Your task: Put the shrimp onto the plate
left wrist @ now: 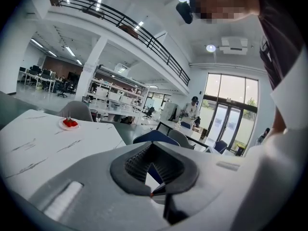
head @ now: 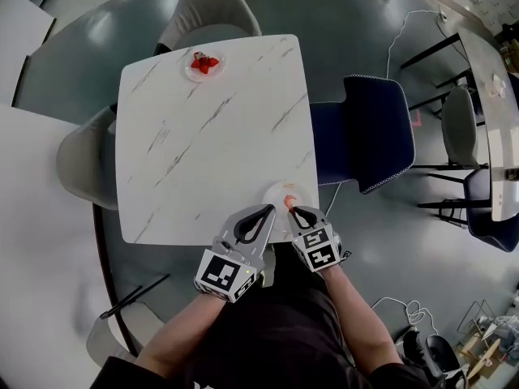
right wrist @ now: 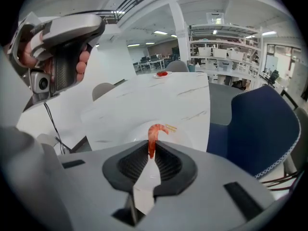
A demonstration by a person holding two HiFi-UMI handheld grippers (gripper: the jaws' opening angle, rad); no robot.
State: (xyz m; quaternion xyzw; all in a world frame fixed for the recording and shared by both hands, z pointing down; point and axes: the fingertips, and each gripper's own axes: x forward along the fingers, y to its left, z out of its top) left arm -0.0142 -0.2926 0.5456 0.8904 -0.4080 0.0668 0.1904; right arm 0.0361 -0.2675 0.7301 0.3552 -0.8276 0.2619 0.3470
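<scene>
The shrimp (right wrist: pixel 153 137) is pinched by its lower end in the clenched right tongs (right wrist: pixel 152 153), just above the plate (right wrist: pixel 184 135) at the near edge of the table (head: pixel 203 136). The left tongs (left wrist: pixel 153 170) are closed on nothing. The shrimp is judged to be light, soft and slippery, so a gentle hold on the thick body is advised.

One white marbled square tabletop (head: pixel 211 136) is carrying two round white plates, a far plate (head: pixel 191 73) and a near plate (head: pixel 274 193). One curled orange shrimp (right wrist: pixel 153 136) is showing.
</scene>
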